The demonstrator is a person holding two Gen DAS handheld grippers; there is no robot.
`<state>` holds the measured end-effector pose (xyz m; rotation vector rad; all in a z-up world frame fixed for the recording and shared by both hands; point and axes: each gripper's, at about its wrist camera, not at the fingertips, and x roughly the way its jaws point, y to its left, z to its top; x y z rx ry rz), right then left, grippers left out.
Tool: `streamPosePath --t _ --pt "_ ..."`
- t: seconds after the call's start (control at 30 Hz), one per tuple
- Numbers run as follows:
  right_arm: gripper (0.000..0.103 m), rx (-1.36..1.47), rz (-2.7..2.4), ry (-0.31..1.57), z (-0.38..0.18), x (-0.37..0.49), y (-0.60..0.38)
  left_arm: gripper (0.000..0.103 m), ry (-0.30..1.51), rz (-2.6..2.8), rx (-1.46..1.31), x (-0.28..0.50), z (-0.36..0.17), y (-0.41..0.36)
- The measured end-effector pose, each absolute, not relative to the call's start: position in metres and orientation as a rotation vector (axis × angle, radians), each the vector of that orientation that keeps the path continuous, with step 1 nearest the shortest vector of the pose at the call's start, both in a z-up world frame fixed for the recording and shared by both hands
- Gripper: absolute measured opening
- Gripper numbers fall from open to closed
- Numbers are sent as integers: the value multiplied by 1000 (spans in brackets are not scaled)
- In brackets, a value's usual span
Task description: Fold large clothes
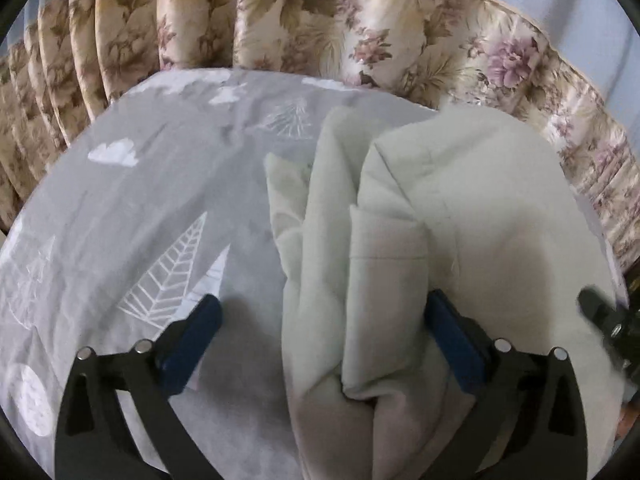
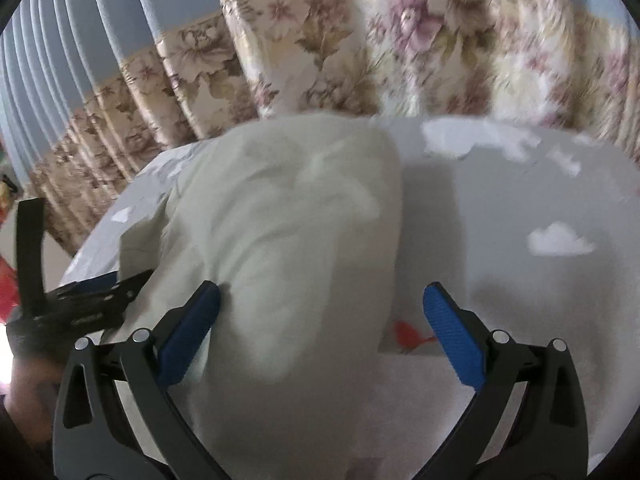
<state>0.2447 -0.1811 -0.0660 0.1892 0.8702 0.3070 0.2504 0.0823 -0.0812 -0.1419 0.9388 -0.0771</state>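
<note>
Jaws spread wide and gripping nothing, the left gripper [image 1: 324, 320] straddles the near folds of a pale green garment [image 1: 440, 220], its right pad just beside the cloth. The right gripper [image 2: 320, 308], equally open, hangs over the same garment [image 2: 288, 220], whose long axis runs from 6 toward 12 o'clock on the grey leaf-and-cloud bedsheet [image 1: 140, 184]. Only the right view shows an orange-red print [image 2: 404, 330] at 5 o'clock; both show the floral curtain [image 1: 320, 12].

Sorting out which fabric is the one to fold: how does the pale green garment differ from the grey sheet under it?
The pale green garment is plain; the grey sheet carries white clouds and leaf outlines. The garment lies bunched in thick folds; the sheet is spread nearly flat. The garment covers only part of the sheet, which reaches well past it. Both are soft cloth.
</note>
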Motion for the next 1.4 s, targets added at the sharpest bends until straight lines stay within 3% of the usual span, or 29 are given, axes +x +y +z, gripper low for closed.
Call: streamPosePath --t 0.07,0.17,0.23,0.3,0.43,0.63,0.87,1.0,1.07,1.1,1.13,1.17,1.2,1.23,1.4 --pt "99 226 322 873 -70 244 -182 102 940 -71 -131 250 -81 80" --pt "79 238 355 863 -69 241 -175 97 935 -80 -137 249 -79 80" --pt "63 195 364 843 -62 237 -168 63 916 -130 -155 247 -76 75" --pt "58 185 376 837 -60 236 -167 42 902 -185 -192 243 -74 67" --pt "51 199 433 809 -55 235 -178 26 877 -200 -175 239 -70 57" --pt "49 145 397 726 -23 240 -211 19 862 -277 -129 253 -52 11" --pt "49 20 242 692 2 276 -303 19 822 -352 -68 301 -44 -99" --pt "52 -17 175 752 -17 307 -353 21 830 -328 -28 331 -60 -150" --pt "58 -8 143 802 -32 312 -367 34 832 -285 -6 335 -68 -160" --pt "66 -31 116 817 -39 310 -369 48 820 -264 6 333 -71 -162" --pt "78 -53 93 797 -40 304 -368 69 801 -235 26 329 -74 -161" --pt "88 -84 61 759 -41 295 -367 77 783 -205 46 323 -77 -156" --pt "95 -118 27 728 -42 287 -363 81 783 -191 40 321 -77 -150" --pt "95 -134 2 704 -43 275 -360 87 786 -183 37 317 -76 -142" --pt "99 -44 -63 684 -48 233 -360 92 775 -172 134 289 -75 -120"
